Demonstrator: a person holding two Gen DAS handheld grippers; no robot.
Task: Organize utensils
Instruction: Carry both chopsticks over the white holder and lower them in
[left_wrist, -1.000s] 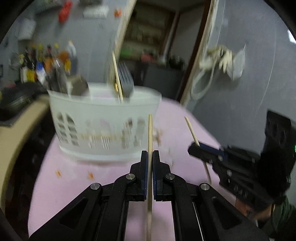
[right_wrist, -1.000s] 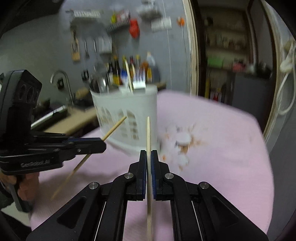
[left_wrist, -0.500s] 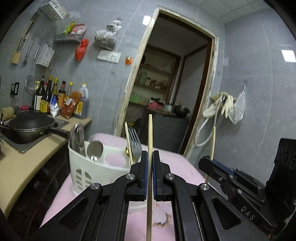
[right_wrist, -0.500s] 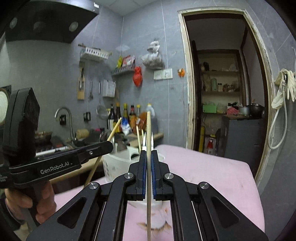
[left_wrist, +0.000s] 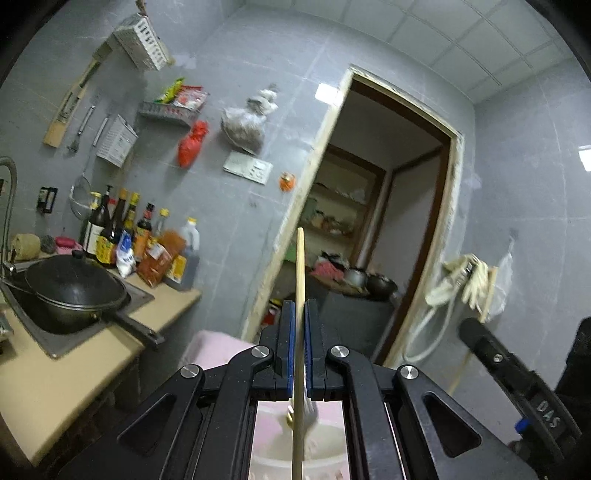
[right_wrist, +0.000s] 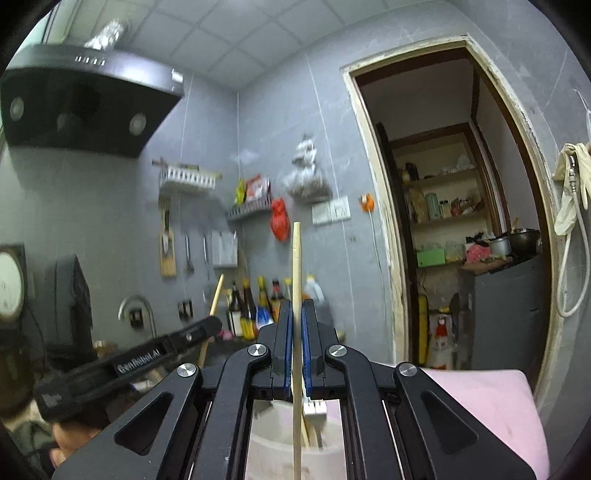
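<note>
Each claw grips a chopstick mid-shaft — left claw (left_wrist: 299, 325), right claw (right_wrist: 294, 325) — light, stiff, slippery wood, upright over the basket (right_wrist: 332, 443).

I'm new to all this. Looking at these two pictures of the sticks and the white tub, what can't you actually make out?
- Left wrist view: the white basket shows only between the left gripper arms, contents blurred.
- Right wrist view: the chopstick lower end runs off the bottom edge.
- Right wrist view: the bottles have labels too small to read.

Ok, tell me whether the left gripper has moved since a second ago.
Yes. The left gripper has risen: the white basket, earlier ahead at fingertip height, now sits below its fingers.
</note>
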